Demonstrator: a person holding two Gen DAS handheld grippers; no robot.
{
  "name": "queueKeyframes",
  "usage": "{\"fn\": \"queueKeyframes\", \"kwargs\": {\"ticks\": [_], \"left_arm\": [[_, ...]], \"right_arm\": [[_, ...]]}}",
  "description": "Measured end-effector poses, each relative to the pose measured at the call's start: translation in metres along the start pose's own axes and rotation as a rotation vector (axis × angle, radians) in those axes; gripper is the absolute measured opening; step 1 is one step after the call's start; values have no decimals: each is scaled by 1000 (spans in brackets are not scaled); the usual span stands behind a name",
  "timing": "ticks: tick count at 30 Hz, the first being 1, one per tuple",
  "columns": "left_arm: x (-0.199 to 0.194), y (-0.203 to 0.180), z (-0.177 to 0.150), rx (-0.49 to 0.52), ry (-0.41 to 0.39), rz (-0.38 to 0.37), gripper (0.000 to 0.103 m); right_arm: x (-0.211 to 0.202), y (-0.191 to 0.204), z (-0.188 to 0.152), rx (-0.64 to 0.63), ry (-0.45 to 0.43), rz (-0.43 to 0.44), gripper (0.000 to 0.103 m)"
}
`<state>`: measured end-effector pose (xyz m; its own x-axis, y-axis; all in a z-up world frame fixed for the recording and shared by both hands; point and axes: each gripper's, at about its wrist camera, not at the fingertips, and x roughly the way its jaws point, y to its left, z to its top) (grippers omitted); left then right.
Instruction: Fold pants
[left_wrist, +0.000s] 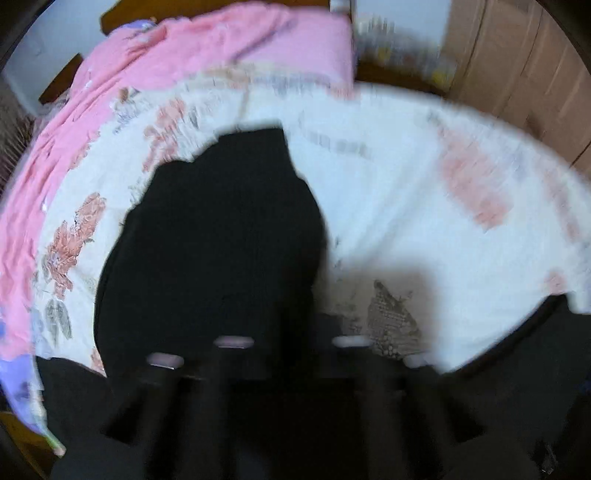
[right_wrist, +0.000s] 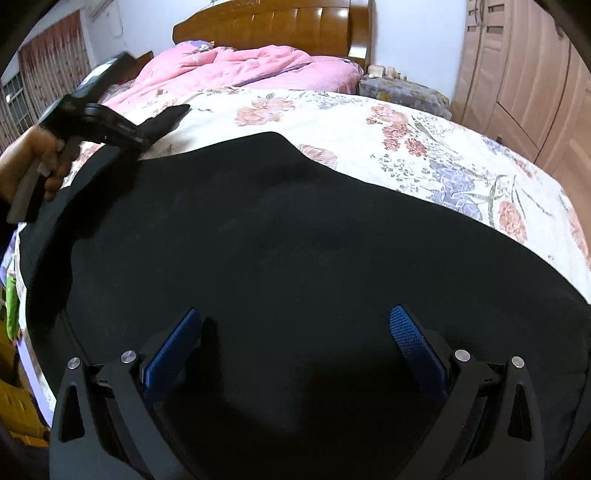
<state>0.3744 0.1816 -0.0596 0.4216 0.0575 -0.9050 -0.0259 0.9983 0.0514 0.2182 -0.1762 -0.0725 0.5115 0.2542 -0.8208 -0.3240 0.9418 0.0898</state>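
Black pants (right_wrist: 295, 236) lie spread across a floral bedsheet (right_wrist: 424, 147). My right gripper (right_wrist: 295, 332) is open, its blue pads (right_wrist: 413, 339) wide apart just above the near part of the pants, holding nothing. My left gripper (right_wrist: 166, 114) shows in the right wrist view at the far left, over the pants' left edge, held by a hand. The left wrist view is motion-blurred: the pants (left_wrist: 214, 236) fill its centre and its fingers (left_wrist: 236, 369) are dark against the cloth. Whether it is open or shut on the cloth cannot be told.
A pink quilt (right_wrist: 240, 66) is bunched at the head of the bed by a wooden headboard (right_wrist: 277, 26). A nightstand (right_wrist: 402, 92) with small items stands right of the bed. Wardrobe doors (right_wrist: 524, 92) line the right wall.
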Motion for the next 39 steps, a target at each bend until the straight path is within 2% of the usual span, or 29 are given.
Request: {"fn": "queueKeyframes", "kwargs": {"ticks": [3,5,9,13,15,17,18,20,21,22,23,24,26,27,29,30,31,32,34,37,38,39], "left_arm": [[-49,28,-20,-55,-160,-22,9],[-83,58,-41,-123,-249,-65,9],[-140,130,-110,-282,-393,-97,9],[-150,198,-189,-479,-409,-106,8],[-126,230,-229,-595,-345,-126,8],[-99,253,-263,-714,-274,-196,8],[-84,258,-279,-741,-251,-221,12],[-80,259,-293,-734,-278,-239,18],[-83,258,-296,-724,-302,-249,30],[-88,256,-296,-699,-319,-241,55],[-96,252,-296,-664,-336,-197,69],[-110,242,-293,-598,-373,-103,79],[-131,212,-284,-403,-429,-19,79],[-140,191,-280,-259,-447,18,80],[-140,155,-270,-36,-427,134,81],[-132,133,-266,116,-397,198,81],[-124,119,-262,209,-379,223,81],[-118,109,-263,279,-364,232,81],[-108,89,-255,380,-345,192,81],[-98,73,-244,435,-346,197,80],[-93,70,-241,450,-331,204,78],[-83,68,-238,477,-299,214,69]], "right_arm": [[-1,4,-2,-10,-1,-9,98],[0,5,-3,-17,-1,-16,98],[1,6,-3,-18,-2,-17,99],[1,6,-3,-20,-2,-21,99],[2,8,-3,-25,1,-28,99],[3,8,-3,-28,3,-34,99],[3,9,-3,-33,5,-40,99],[4,11,-3,-39,8,-50,99],[4,11,-3,-41,9,-53,99],[4,12,-3,-42,9,-56,99],[5,12,-3,-43,10,-58,99],[5,11,-3,-44,10,-59,99],[5,11,-3,-42,10,-60,99],[6,11,-3,-42,10,-61,99],[6,11,-3,-41,11,-62,99],[6,11,-2,-40,12,-61,99],[6,10,-2,-39,12,-60,99],[6,10,-2,-39,12,-60,99],[6,10,-2,-39,12,-61,99],[6,11,-2,-40,11,-62,99],[6,10,-3,-40,10,-62,99],[6,10,-2,-39,10,-62,99]]}}
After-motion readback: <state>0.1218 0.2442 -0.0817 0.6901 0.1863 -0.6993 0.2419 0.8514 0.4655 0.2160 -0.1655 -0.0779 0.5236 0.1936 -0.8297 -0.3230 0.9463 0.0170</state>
